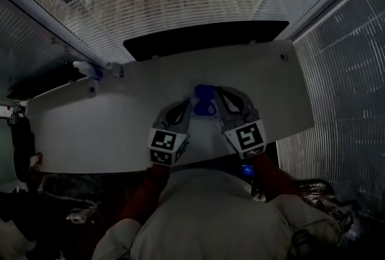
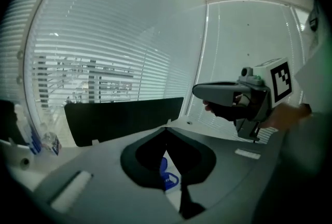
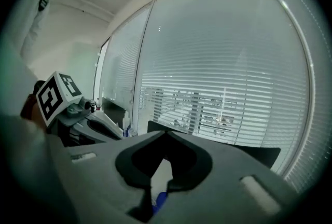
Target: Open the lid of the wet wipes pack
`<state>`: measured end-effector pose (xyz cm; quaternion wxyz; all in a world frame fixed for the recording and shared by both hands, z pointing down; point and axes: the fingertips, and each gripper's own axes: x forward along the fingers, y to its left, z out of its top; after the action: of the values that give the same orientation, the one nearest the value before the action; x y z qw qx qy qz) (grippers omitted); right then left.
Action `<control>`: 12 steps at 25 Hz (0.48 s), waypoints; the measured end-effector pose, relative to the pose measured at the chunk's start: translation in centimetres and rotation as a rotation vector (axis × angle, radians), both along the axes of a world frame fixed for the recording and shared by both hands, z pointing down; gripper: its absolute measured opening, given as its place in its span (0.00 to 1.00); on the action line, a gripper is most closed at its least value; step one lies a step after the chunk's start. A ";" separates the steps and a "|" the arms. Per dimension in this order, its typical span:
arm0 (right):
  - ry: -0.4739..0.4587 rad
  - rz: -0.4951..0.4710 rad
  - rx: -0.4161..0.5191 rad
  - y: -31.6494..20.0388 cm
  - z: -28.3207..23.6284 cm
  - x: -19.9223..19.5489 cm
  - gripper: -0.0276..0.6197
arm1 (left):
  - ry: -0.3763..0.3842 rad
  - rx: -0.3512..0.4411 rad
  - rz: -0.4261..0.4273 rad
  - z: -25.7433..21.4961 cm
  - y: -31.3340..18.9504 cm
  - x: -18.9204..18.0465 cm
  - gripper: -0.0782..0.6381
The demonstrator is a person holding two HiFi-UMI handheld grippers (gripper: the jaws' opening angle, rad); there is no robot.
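The blue and white wet wipes pack (image 1: pixel 204 100) lies on the white table (image 1: pixel 108 126), near its front edge. Both grippers hang in the air above it, one on each side, and neither touches it. My left gripper (image 1: pixel 187 103) is shut, its tips meeting with nothing held. My right gripper (image 1: pixel 220 92) is shut and empty too. In the left gripper view the pack (image 2: pixel 167 179) shows far below through the gap behind the closed left gripper (image 2: pixel 166 128), and the right gripper (image 2: pixel 228 96) floats at the right. In the right gripper view a sliver of the pack (image 3: pixel 160 199) shows under the closed right gripper (image 3: pixel 167 133).
A black panel (image 1: pixel 204 39) stands along the table's far edge. Small bottles (image 1: pixel 90 69) sit at the far left corner. A dark bag (image 1: pixel 21 138) hangs off the left end. Window blinds (image 2: pixel 104 52) surround the table.
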<state>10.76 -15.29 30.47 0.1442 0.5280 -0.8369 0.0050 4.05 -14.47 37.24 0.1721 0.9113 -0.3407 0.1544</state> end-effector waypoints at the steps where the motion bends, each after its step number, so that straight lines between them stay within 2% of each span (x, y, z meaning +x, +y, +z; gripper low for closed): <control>1: -0.007 -0.008 0.026 0.5 -1.2 -0.1 0.05 | 0.012 0.031 0.004 -1.4 0.5 -0.1 0.11; 4: -0.041 -0.024 0.084 2.2 -4.6 -0.8 0.05 | 0.061 0.095 0.005 -5.6 2.3 -0.5 0.11; 8: -0.145 -0.030 0.111 4.7 -8.4 -1.8 0.05 | 0.123 0.164 -0.010 -10.3 4.3 -1.6 0.11; 12: -0.172 -0.056 0.133 6.2 -10.3 -2.4 0.05 | 0.176 0.230 -0.028 -13.0 4.8 -2.2 0.11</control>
<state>8.33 -9.09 20.18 0.0366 0.5104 -0.8591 -0.0091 1.88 -9.69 24.22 0.0980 0.9302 -0.3524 0.0315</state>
